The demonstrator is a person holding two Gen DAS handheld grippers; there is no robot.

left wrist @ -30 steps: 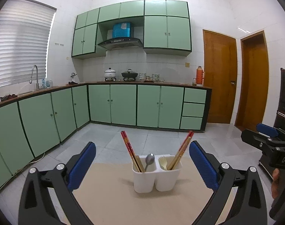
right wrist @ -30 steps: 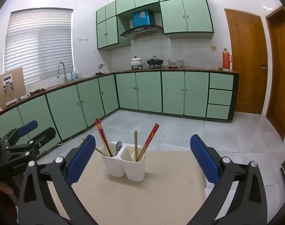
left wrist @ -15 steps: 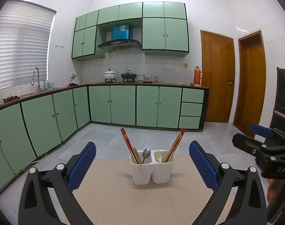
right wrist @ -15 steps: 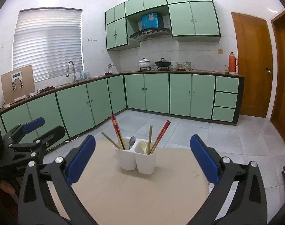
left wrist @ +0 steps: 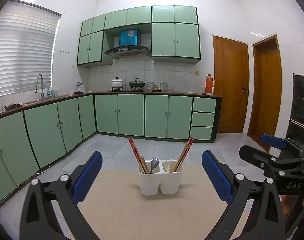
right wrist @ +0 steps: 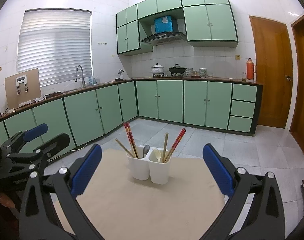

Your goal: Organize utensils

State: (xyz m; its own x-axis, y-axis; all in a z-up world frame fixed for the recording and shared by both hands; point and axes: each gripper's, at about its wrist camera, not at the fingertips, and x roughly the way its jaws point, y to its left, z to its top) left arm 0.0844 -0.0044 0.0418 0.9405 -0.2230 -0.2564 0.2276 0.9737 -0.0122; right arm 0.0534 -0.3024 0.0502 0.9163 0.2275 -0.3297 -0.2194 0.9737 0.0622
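Nearest to you, your left gripper point(left wrist: 152, 175) has its blue pads spread wide with nothing between them, and your right gripper point(right wrist: 152, 171) is the same: fingers apart, empty. Each shows up at the edge of the other's view, off to the side of the beige table point(left wrist: 132, 210).

Over the last second both cameras have risen and pulled back a little: the white holder point(left wrist: 161, 181) now sits smaller and lower between the fingers than it did. I read that as you backing away, not reaching in.

The holder stands upright near the far edge of the table, well apart from both grippers. Its left cup carries red chopsticks point(left wrist: 134, 153), a wooden pair and a metal spoon point(left wrist: 154, 163); its right cup holds a pale fork point(left wrist: 166, 166) and more red chopsticks point(left wrist: 184, 153), with a wooden stick visible from the right side. Nothing lies loose on the tabletop, so the sorting looks finished or close to it.

Behind it are grey floor tiles, then the green cabinets point(left wrist: 132, 114) and the stove counter.
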